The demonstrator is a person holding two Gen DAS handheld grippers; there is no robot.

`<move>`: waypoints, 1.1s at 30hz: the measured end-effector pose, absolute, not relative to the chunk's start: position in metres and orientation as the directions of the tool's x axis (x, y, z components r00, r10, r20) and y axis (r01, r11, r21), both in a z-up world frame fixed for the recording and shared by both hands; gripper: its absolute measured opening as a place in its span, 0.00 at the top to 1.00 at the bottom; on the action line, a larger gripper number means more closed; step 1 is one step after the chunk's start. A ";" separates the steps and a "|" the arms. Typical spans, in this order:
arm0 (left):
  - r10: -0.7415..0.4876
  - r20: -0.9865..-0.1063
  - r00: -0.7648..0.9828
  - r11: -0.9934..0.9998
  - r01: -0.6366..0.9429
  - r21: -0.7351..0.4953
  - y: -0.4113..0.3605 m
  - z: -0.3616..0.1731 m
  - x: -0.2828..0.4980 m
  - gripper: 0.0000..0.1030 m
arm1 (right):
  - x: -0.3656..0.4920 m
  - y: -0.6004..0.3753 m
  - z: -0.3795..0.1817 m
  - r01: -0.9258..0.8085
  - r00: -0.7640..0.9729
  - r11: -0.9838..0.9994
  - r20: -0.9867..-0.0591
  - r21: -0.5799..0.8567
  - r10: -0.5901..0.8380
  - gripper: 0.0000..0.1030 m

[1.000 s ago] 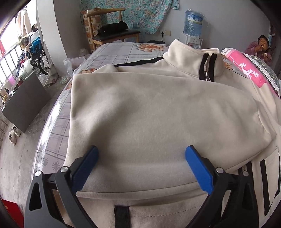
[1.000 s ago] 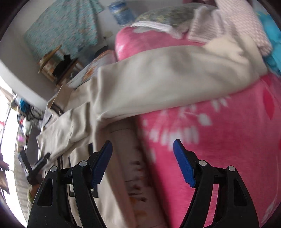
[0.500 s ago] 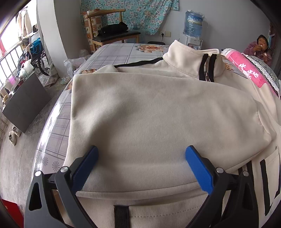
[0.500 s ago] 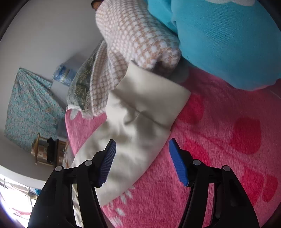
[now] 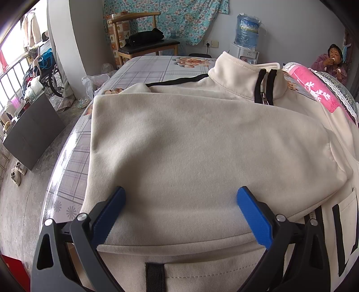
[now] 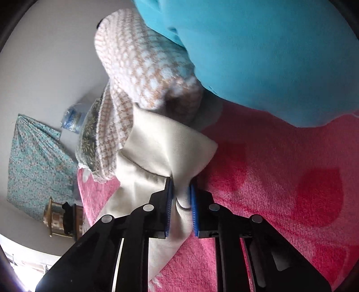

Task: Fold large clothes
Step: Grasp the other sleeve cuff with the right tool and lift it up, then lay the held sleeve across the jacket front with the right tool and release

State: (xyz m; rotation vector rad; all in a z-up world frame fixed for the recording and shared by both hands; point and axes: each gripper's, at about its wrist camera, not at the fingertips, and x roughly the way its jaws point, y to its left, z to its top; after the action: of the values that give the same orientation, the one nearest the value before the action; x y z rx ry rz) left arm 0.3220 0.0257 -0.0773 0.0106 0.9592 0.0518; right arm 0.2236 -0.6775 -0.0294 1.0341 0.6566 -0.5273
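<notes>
We are in a lived-in bedroom of a home. We see a bed [image 5: 143, 67] under a checked floral sheet, a pink fleece blanket [image 6: 280, 191] and piled bedding, a wooden chair [image 5: 143, 45] against a flowered wall cloth [image 5: 179, 20], a water dispenser [image 5: 245, 38], shoes [image 5: 16, 173] on the bare floor, and a person [image 5: 332, 61] sitting in the far corner.

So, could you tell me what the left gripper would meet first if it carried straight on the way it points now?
Most likely the cream jacket. The left gripper is open and angled down over its folded panel, which fills the space between and ahead of the pads, though exact depth is unclear.
</notes>
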 end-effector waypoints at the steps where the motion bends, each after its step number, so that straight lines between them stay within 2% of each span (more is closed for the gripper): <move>1: 0.049 -0.818 0.573 0.999 -0.039 0.033 0.026 -0.077 0.322 0.05 | 0.224 -0.671 -0.019 0.668 0.701 0.449 -0.704 0.593 -0.112 0.89; 8: 0.046 -0.821 0.569 0.999 -0.034 0.032 0.025 -0.075 0.323 0.05 | 0.233 -0.604 0.093 0.519 0.792 0.722 -0.574 0.457 -0.206 0.92; 13: 0.004 -0.839 0.544 1.000 -0.009 -0.001 0.028 -0.069 0.329 0.05 | 0.254 -0.534 0.175 0.328 0.885 0.843 -0.451 0.427 -0.115 0.95; 18: -0.030 -0.800 0.599 0.999 -0.005 -0.042 0.041 -0.042 0.317 0.06 | 0.278 -0.448 0.231 0.121 0.925 0.916 -0.378 0.383 0.036 0.95; 23: -0.086 -0.774 0.627 0.994 0.004 -0.107 0.062 -0.023 0.298 0.18 | 0.298 -0.350 0.253 -0.079 0.917 0.936 -0.344 0.344 0.204 0.95; 28: -0.155 -0.775 0.613 0.983 0.020 -0.181 0.087 -0.023 0.277 0.41 | 0.313 -0.241 0.232 -0.267 0.854 0.920 -0.372 0.287 0.364 0.93; 29: -0.168 -0.775 0.609 0.980 0.021 -0.196 0.092 -0.023 0.274 0.42 | 0.316 -0.219 0.220 -0.305 0.830 0.909 -0.390 0.283 0.399 0.89; 31: -0.196 -0.771 0.605 0.973 0.023 -0.229 0.102 -0.025 0.265 0.46 | 0.324 -0.178 0.192 -0.374 0.757 0.884 -0.458 0.281 0.466 0.73; 33: -0.218 -0.770 0.600 0.966 0.021 -0.257 0.112 -0.027 0.259 0.47 | 0.331 -0.141 0.155 -0.442 0.648 0.845 -0.545 0.300 0.532 0.27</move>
State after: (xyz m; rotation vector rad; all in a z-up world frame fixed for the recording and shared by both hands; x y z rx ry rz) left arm 0.2595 0.1122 -0.0271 -0.2315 0.9188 -0.1397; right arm 0.3305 -0.1414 0.1546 0.1450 0.6647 0.5560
